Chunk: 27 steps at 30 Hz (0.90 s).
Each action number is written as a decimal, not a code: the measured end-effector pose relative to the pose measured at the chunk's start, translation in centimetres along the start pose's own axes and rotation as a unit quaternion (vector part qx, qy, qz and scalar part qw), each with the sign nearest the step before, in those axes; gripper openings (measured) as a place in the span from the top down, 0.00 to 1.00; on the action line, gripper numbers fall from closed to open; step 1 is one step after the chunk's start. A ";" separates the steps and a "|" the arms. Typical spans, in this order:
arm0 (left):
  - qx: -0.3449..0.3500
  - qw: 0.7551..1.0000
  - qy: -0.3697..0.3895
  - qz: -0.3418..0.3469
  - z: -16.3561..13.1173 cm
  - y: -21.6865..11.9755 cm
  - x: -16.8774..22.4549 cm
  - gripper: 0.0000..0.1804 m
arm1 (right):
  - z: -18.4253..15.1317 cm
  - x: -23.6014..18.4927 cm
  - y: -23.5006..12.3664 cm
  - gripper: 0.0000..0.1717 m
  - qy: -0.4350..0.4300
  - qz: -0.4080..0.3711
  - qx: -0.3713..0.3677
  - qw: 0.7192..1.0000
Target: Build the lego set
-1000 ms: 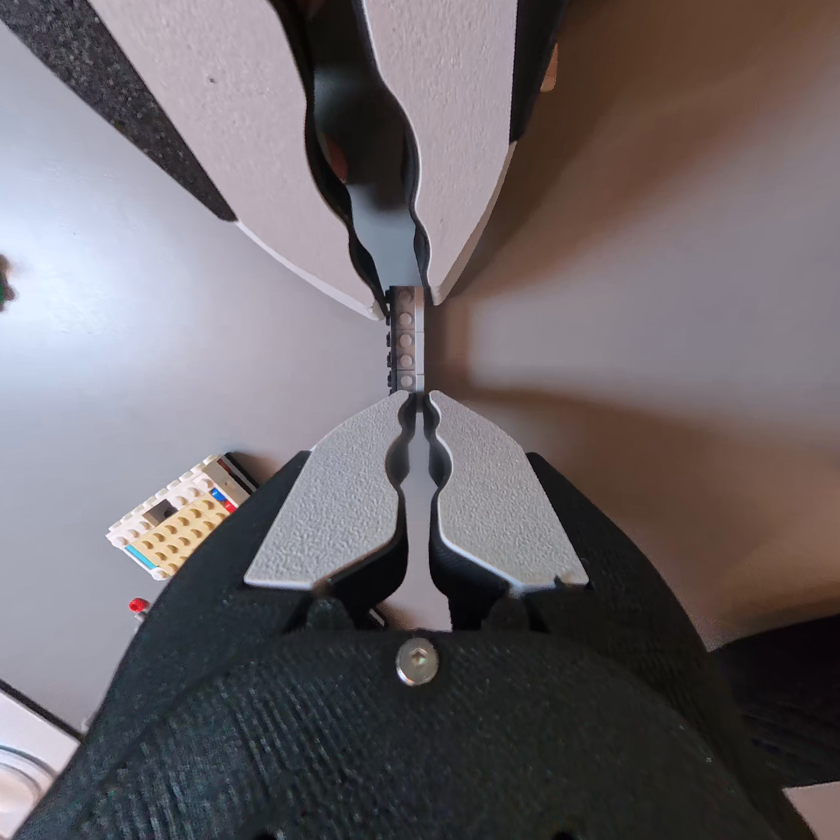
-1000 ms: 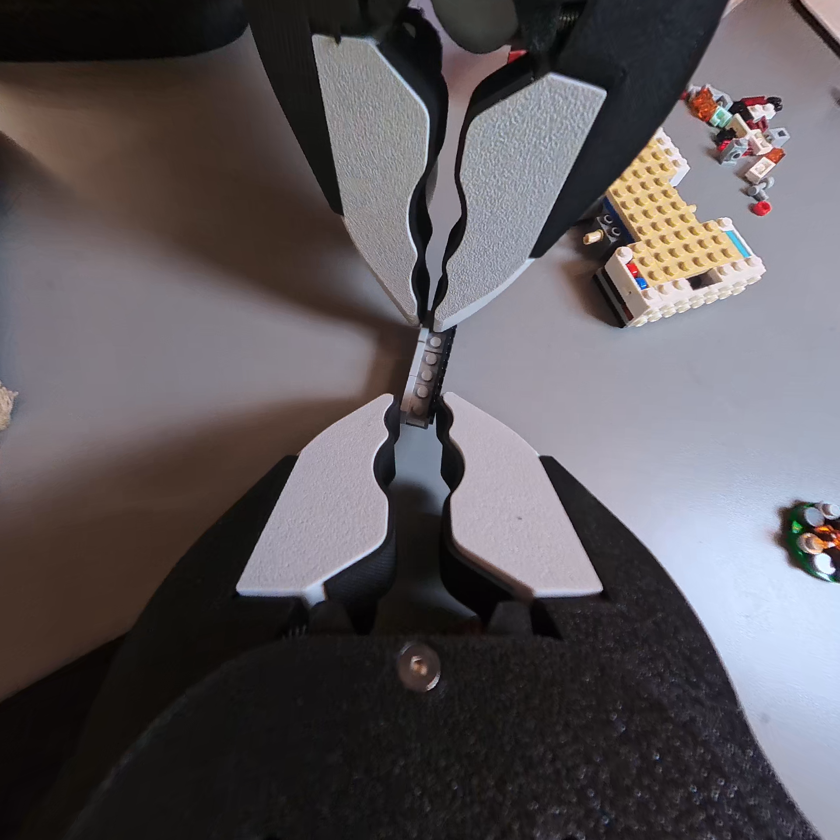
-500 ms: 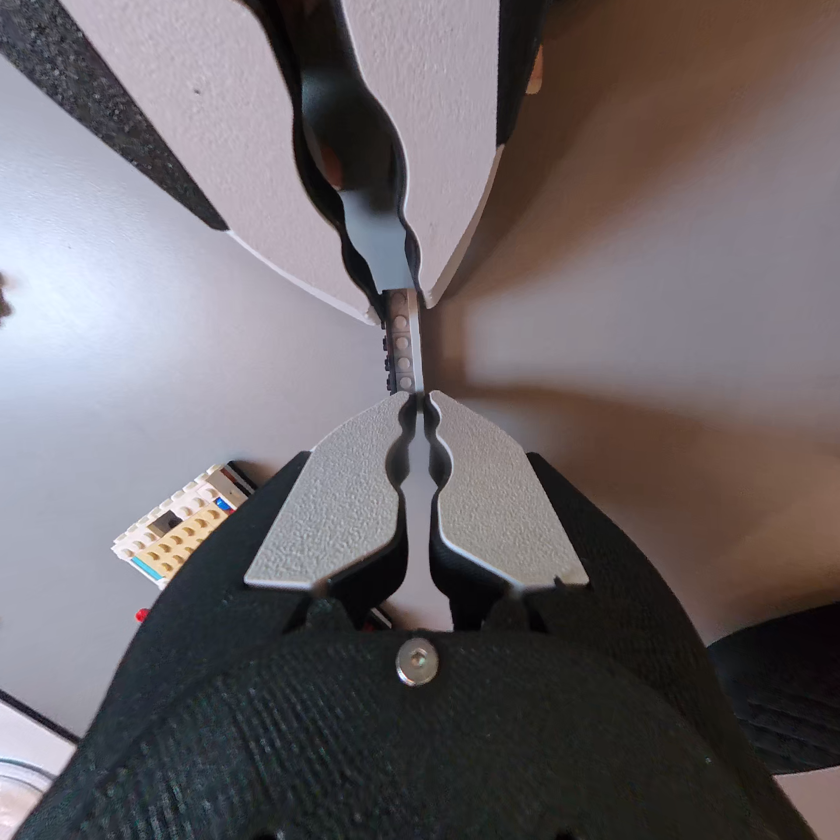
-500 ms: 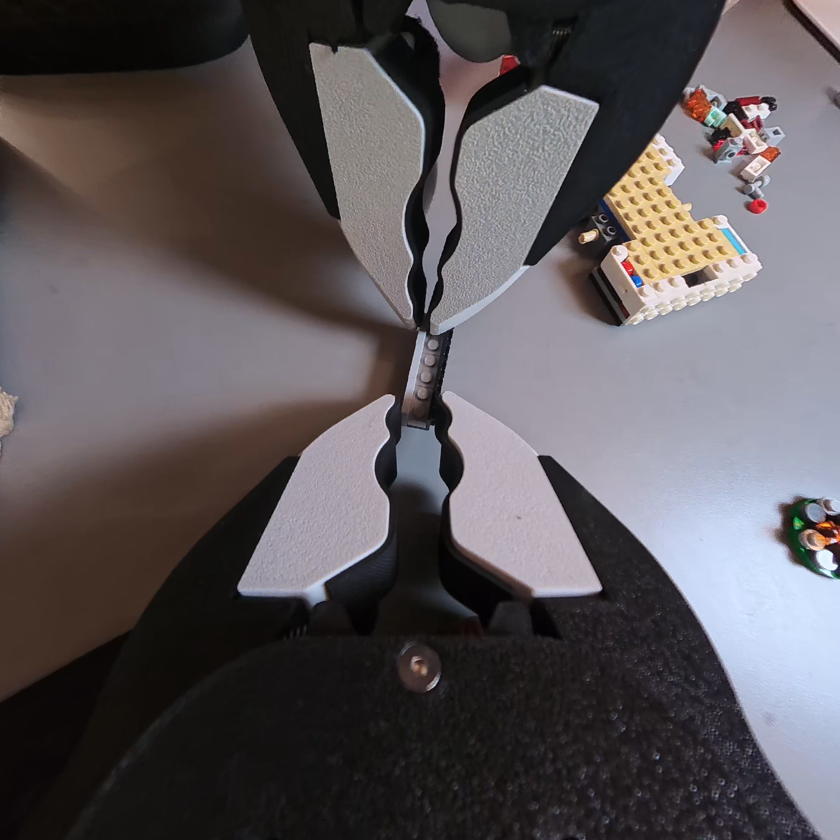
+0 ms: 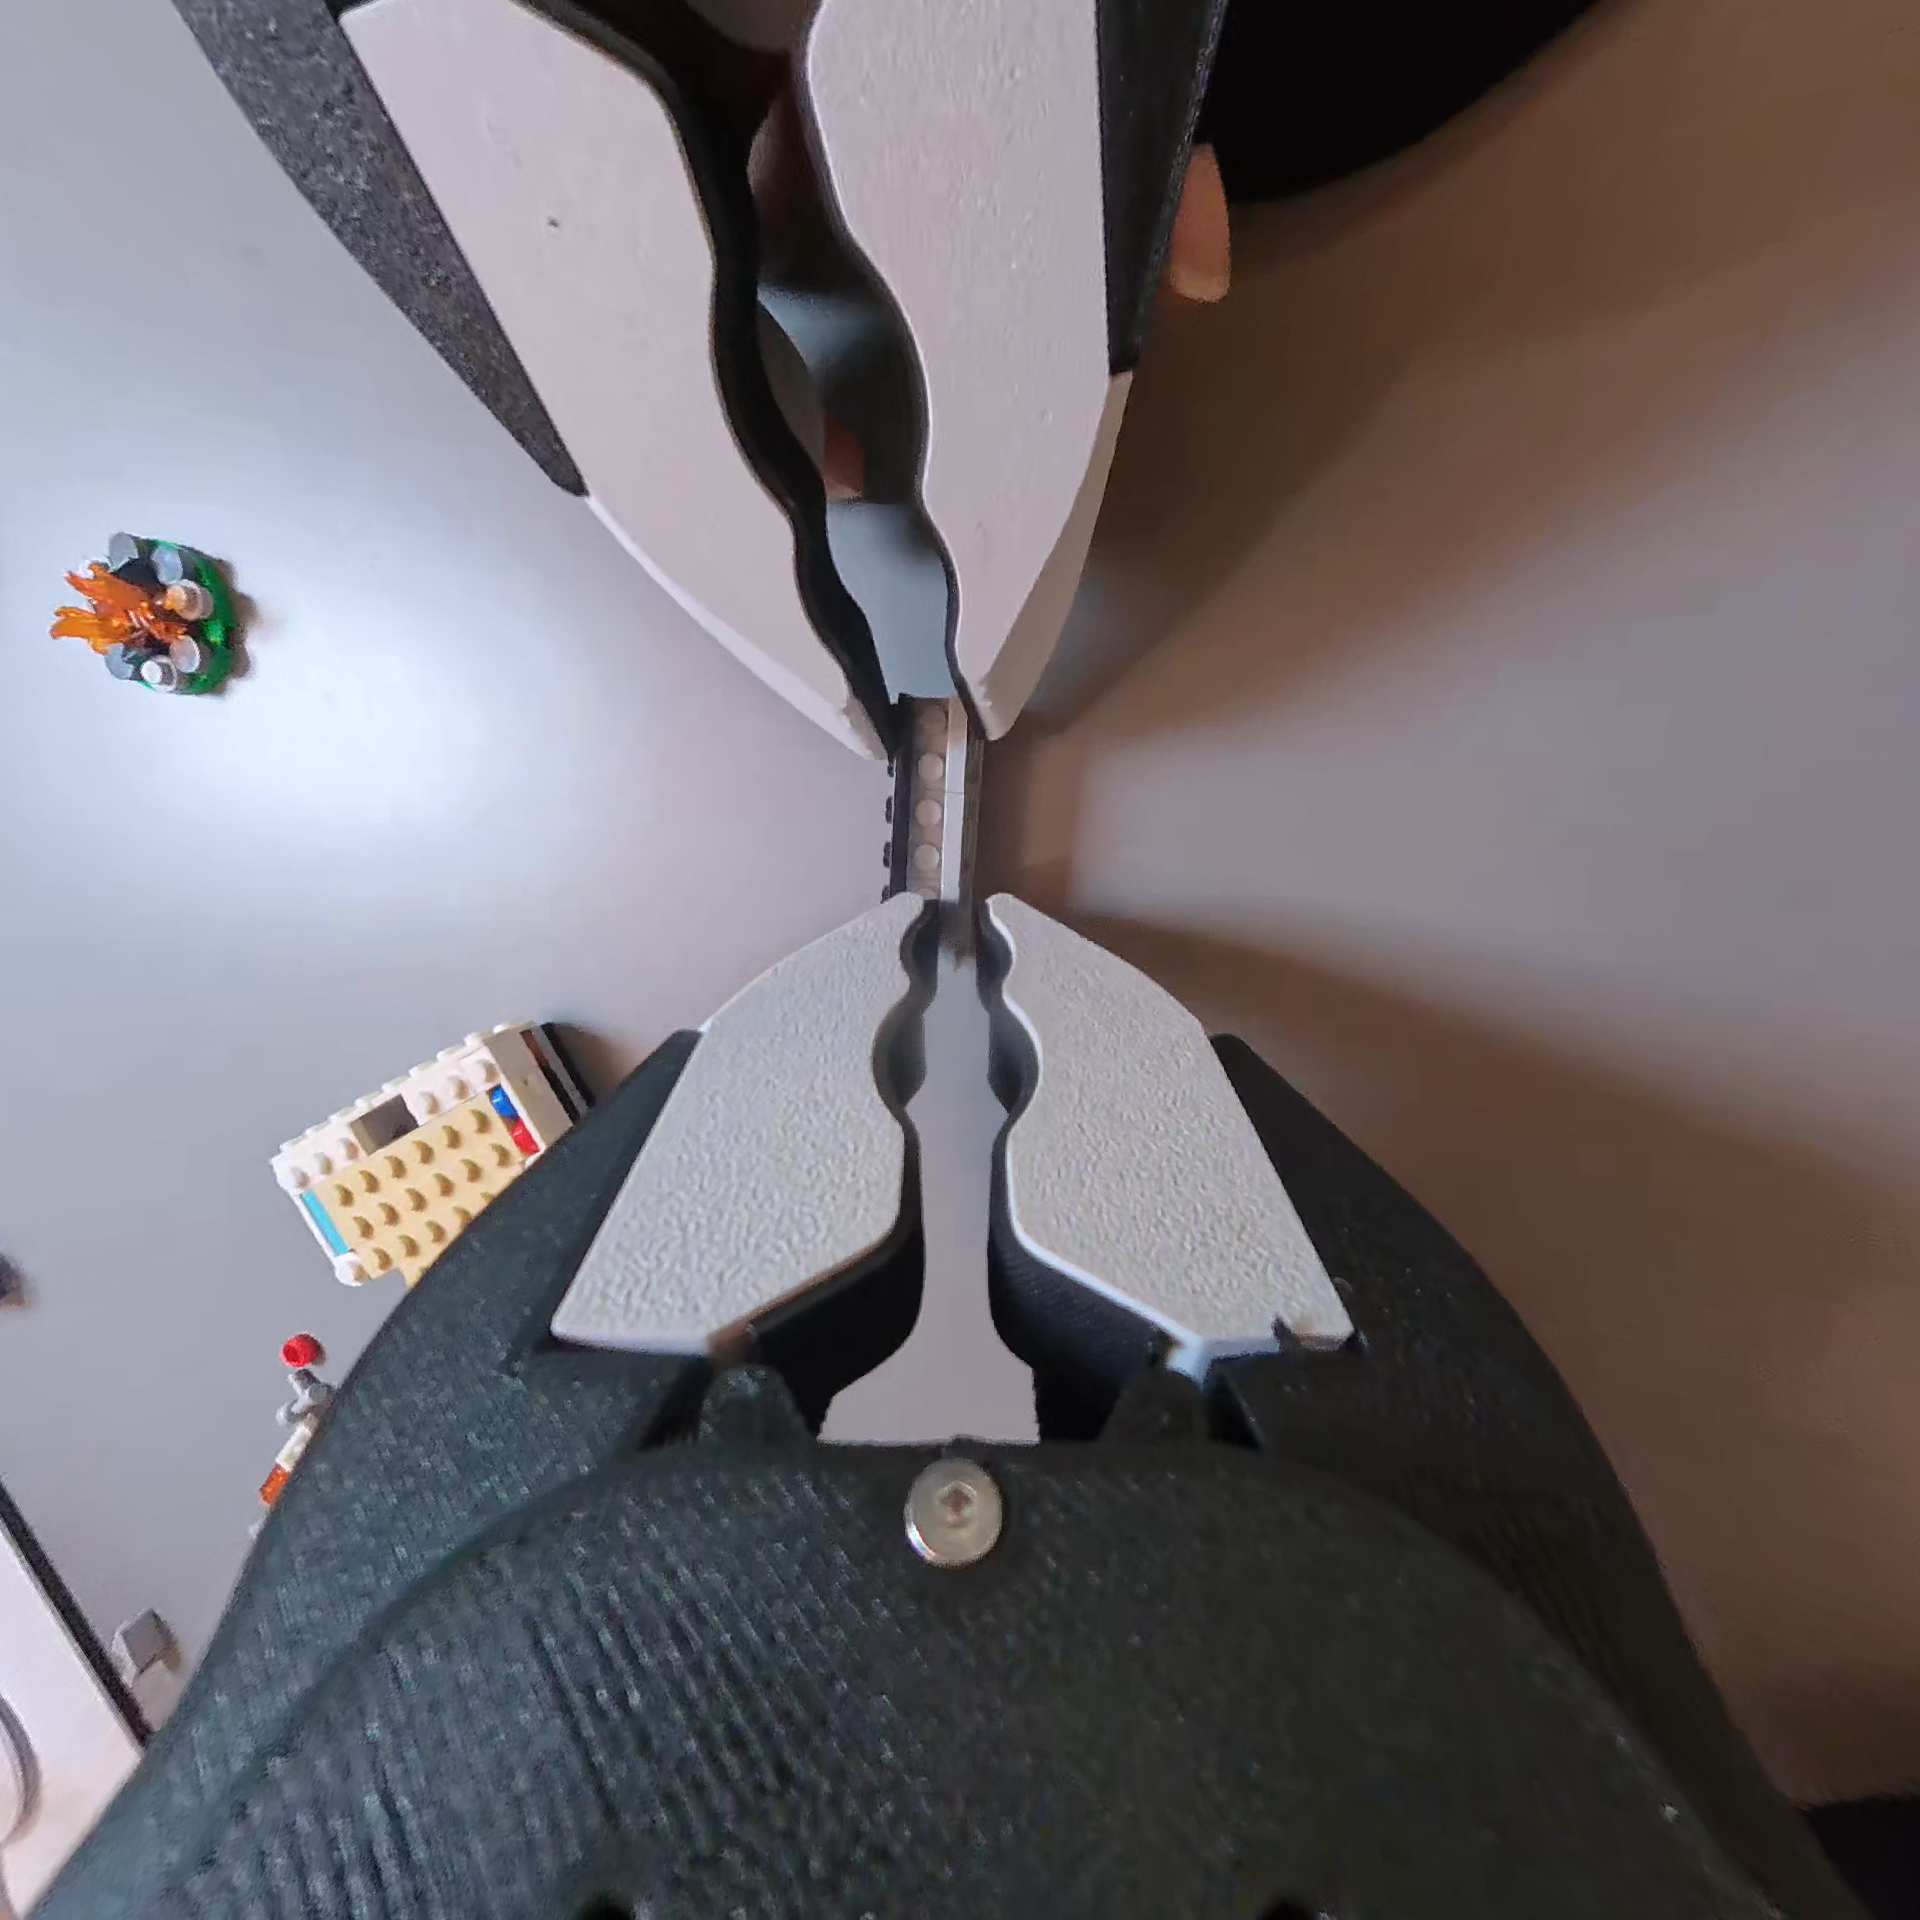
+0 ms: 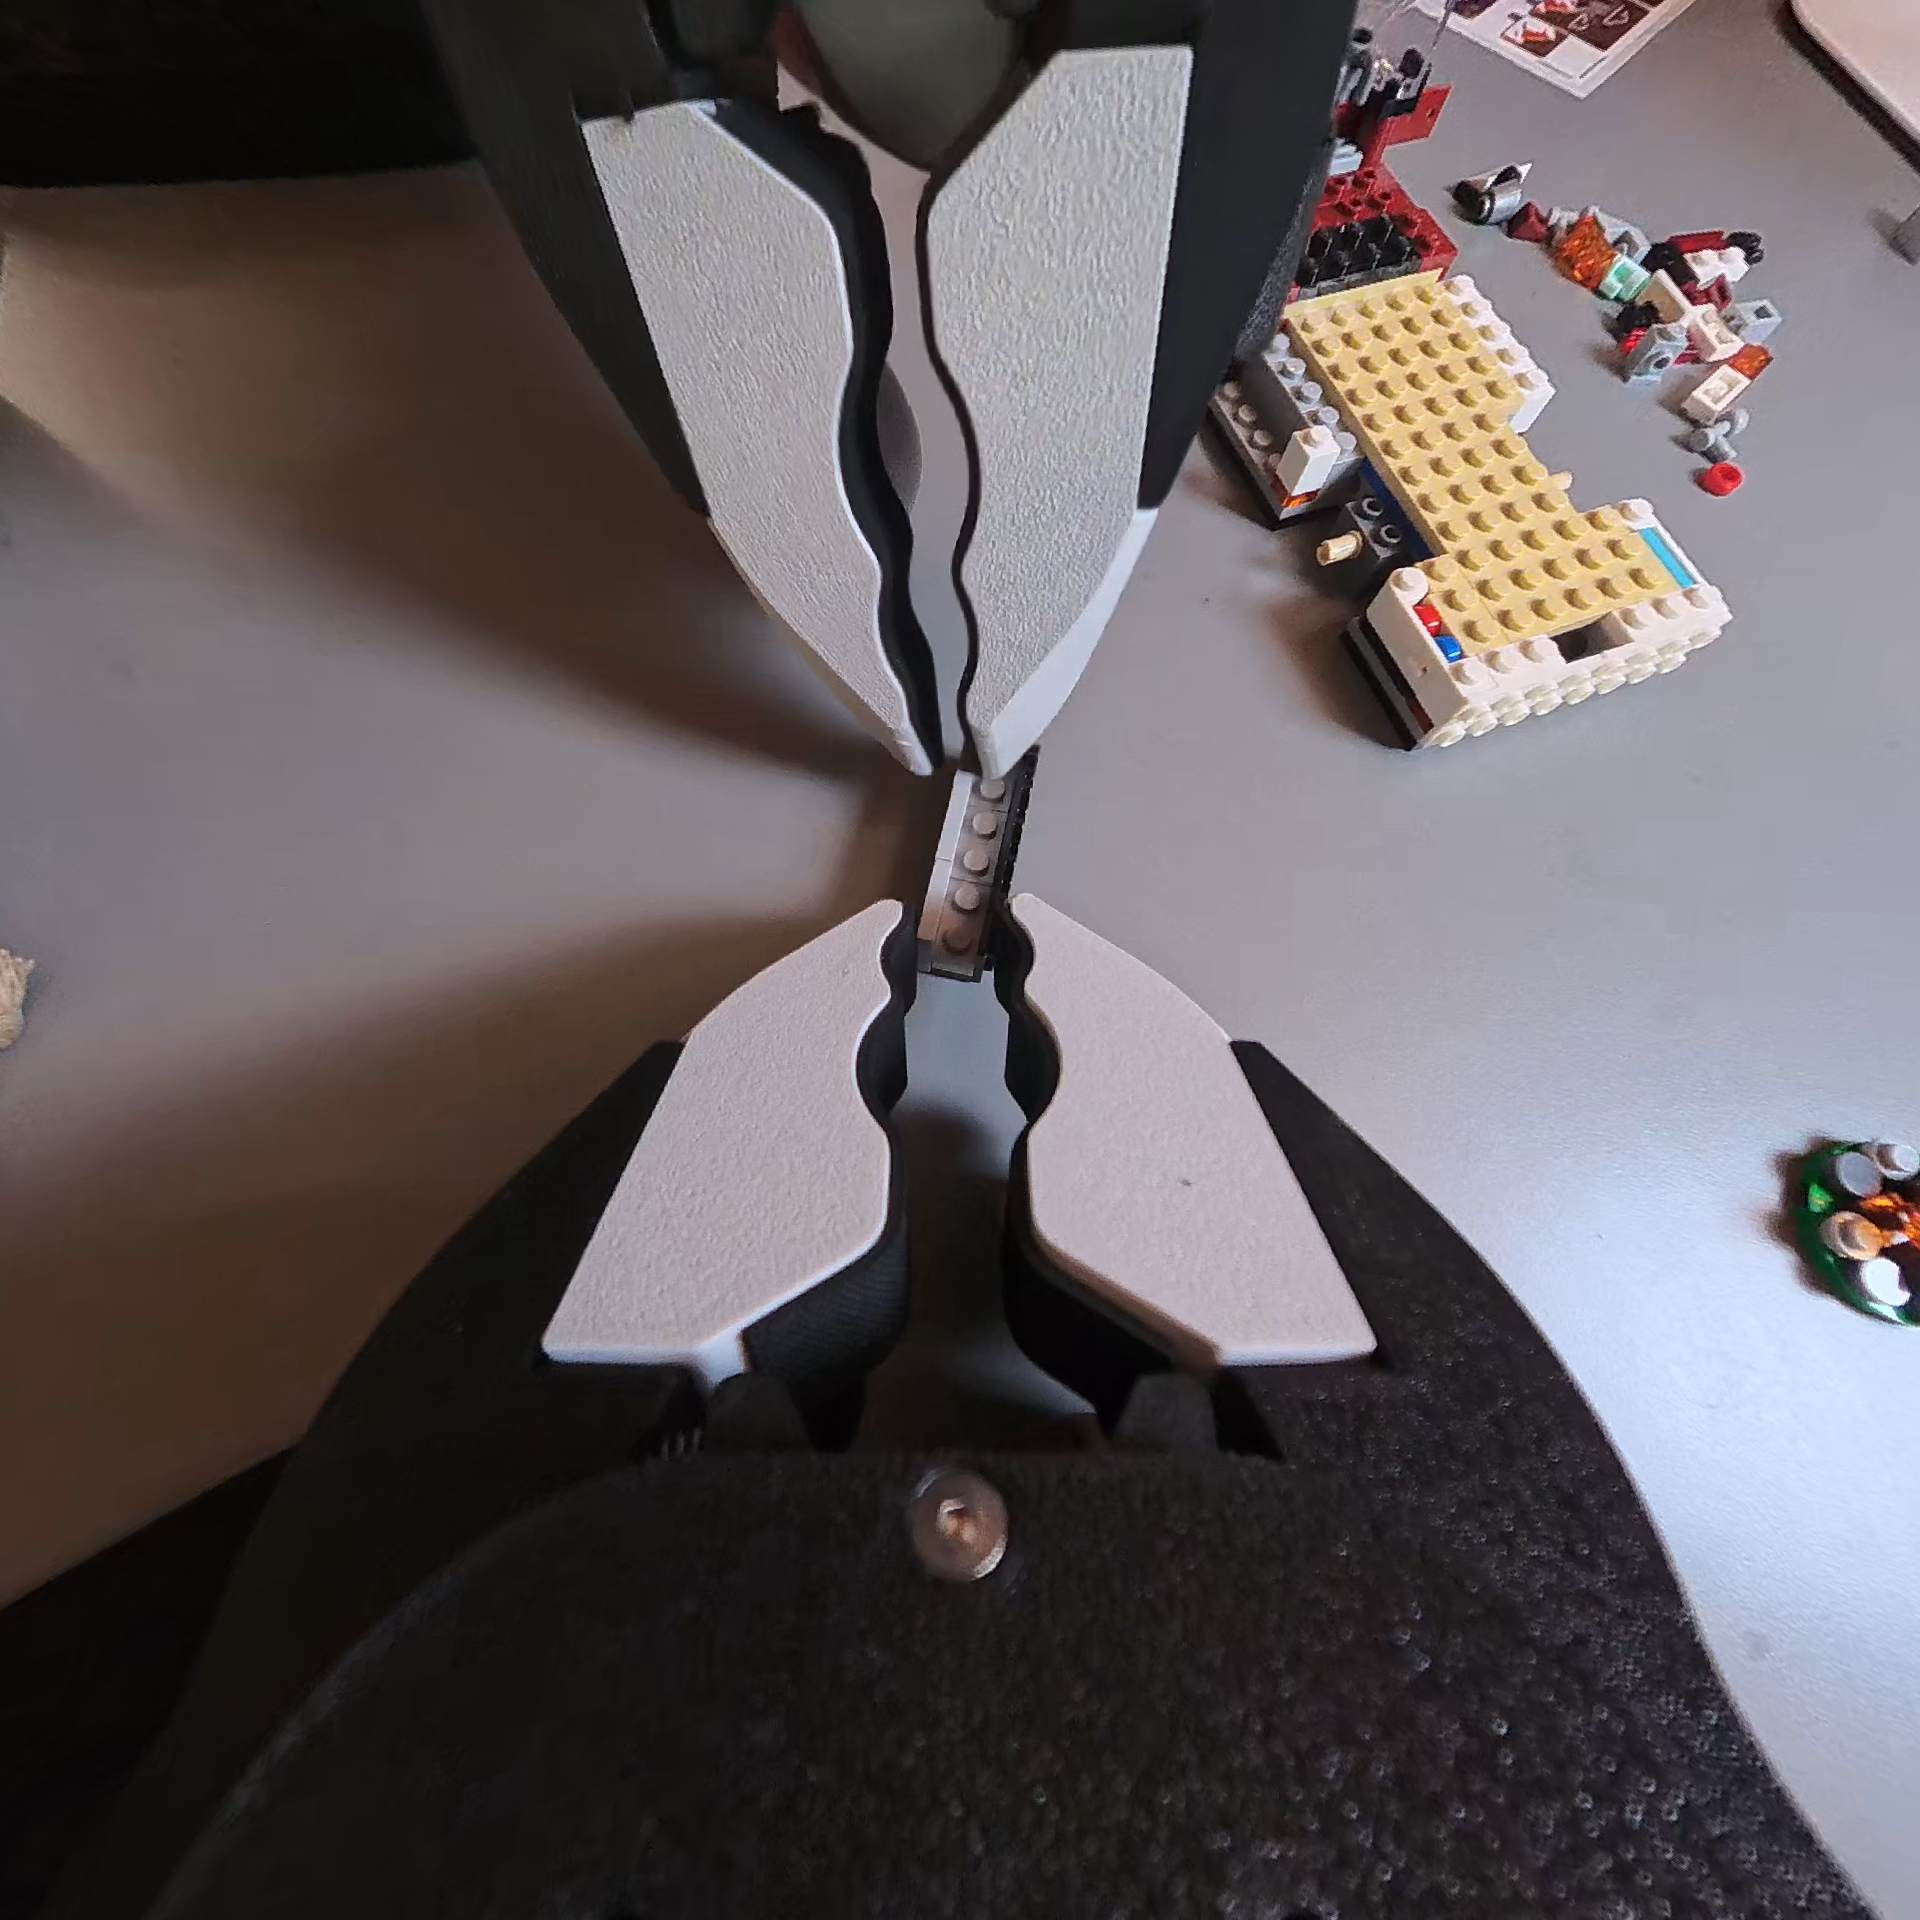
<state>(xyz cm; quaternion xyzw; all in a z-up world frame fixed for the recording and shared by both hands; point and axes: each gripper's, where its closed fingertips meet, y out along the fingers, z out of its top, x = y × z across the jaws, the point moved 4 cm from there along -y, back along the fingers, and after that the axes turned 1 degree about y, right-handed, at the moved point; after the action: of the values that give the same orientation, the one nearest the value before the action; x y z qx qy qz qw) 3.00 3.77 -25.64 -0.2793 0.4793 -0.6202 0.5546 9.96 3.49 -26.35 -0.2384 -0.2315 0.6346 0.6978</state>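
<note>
A narrow grey studded strip with a black layer is held in the air between both grippers, above the grey table. My right gripper is shut on its near end, with both pads pressed against its sides. My left gripper faces it from the far side. Its fingertips stand slightly apart around the strip's other end, and a thin slit shows between them in the right wrist view. The right gripper also shows at the top of the left wrist view.
A tan and white lego build lies on the table to the right, with a dark red build and several loose small pieces behind it. A green round campfire piece lies at the right edge. An instruction sheet lies at the back. My two grippers' fingertips are within a few centimetres of each other. The green round campfire piece is about 15 cm from both grippers' fingertips. My left wrist view looks at it from another angle.
My left gripper's fingertips, shut on the strip's end before, have parted a little. My right gripper keeps its hold. Both grippers have shifted slightly over the table.
</note>
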 end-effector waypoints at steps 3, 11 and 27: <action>-0.012 1.000 0.005 -0.008 0.0 0.3 -0.1 0.98 | -0.1 0.0 0.0 0.92 -0.004 -0.003 -0.003 1.000; 0.008 0.999 -0.038 -0.026 -0.1 0.3 -0.3 0.98 | -0.1 0.1 0.0 0.92 0.003 0.000 -0.004 1.000; 0.047 0.996 -0.081 -0.002 0.2 -0.5 0.7 0.88 | 0.0 0.1 0.0 0.91 0.003 0.000 -0.003 1.000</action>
<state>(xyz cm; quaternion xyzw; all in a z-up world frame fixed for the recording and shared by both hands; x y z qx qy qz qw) 2.84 2.99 -25.26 -0.3032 0.4022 -0.6187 0.6029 9.99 3.62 -26.39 -0.2425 -0.2309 0.6330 0.6980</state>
